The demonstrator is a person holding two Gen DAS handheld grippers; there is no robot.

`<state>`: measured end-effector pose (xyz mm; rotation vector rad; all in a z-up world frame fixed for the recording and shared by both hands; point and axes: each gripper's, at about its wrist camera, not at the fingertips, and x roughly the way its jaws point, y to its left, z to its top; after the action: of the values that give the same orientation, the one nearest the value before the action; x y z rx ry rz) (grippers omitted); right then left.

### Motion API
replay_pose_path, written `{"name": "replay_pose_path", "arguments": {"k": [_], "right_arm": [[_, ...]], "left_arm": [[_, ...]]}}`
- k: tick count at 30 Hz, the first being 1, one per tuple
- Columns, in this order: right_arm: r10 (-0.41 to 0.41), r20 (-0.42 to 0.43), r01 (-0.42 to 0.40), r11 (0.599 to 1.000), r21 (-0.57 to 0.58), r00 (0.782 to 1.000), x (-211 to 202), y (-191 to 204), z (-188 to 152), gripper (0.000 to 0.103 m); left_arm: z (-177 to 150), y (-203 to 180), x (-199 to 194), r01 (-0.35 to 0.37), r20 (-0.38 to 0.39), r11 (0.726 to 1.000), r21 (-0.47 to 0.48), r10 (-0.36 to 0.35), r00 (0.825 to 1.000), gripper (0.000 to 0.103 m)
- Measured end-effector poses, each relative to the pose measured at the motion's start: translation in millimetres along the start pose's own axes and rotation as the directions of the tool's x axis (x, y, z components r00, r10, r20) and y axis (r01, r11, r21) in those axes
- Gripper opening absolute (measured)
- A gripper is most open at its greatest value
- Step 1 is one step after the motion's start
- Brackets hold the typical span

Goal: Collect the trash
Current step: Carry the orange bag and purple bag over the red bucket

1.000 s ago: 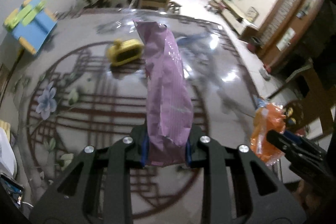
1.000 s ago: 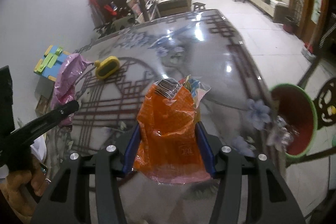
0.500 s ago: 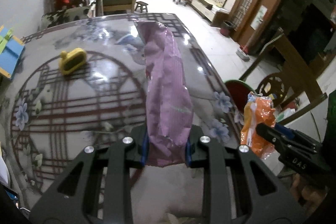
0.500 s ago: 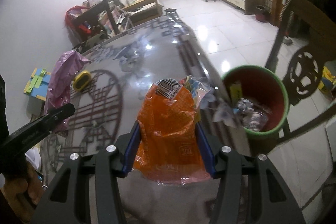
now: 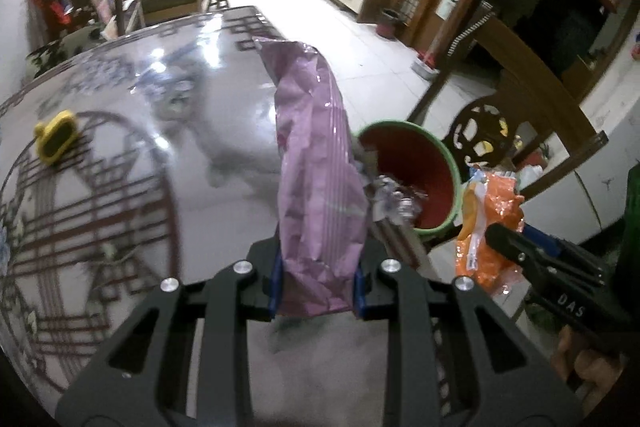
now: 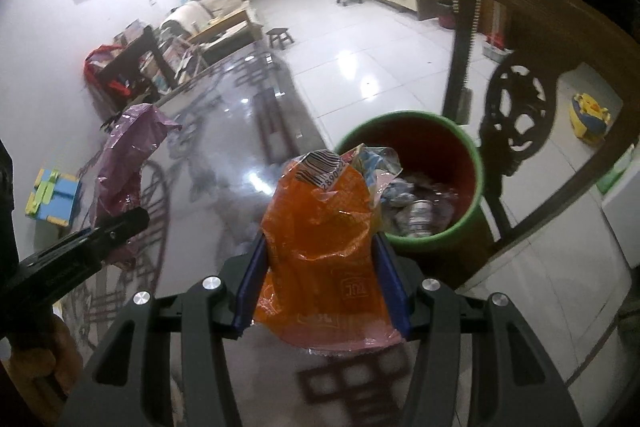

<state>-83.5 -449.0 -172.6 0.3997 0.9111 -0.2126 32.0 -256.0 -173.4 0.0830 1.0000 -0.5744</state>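
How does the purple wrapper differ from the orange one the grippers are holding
The purple wrapper is plain, long and narrow; the orange wrapper is wider, with a barcode flap on top. The left gripper clamps purple with narrower jaws than the right gripper on orange. Both are crumpled, glossy and upright.

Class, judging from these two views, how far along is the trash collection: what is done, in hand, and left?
Done: crumpled wrappers already lie in the green-rimmed red bin. In hand: the left tool grips a crinkled purple foil bag; the right tool grips an orange plastic snack bag. Left: dropping both in the bin.
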Motion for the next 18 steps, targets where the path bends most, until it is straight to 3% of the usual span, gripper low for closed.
{"name": "replay_pose_path", "arguments": {"k": [8, 18], "right_arm": [[-0.041, 0.023, 0.040, 0.998, 0.047, 0.999, -6, -48, 17, 0.050], [-0.059, 0.034, 0.056, 0.996, 0.071, 0.998, 1, -84, 43, 0.050]], "left_arm": [[20, -49, 35, 0.036, -0.031, 0.997, 0.064, -0.034, 0.999, 0.026], [43, -79, 63, 0.043, -0.046, 0.993, 0.110, -0.038, 0.998, 0.026]]}}
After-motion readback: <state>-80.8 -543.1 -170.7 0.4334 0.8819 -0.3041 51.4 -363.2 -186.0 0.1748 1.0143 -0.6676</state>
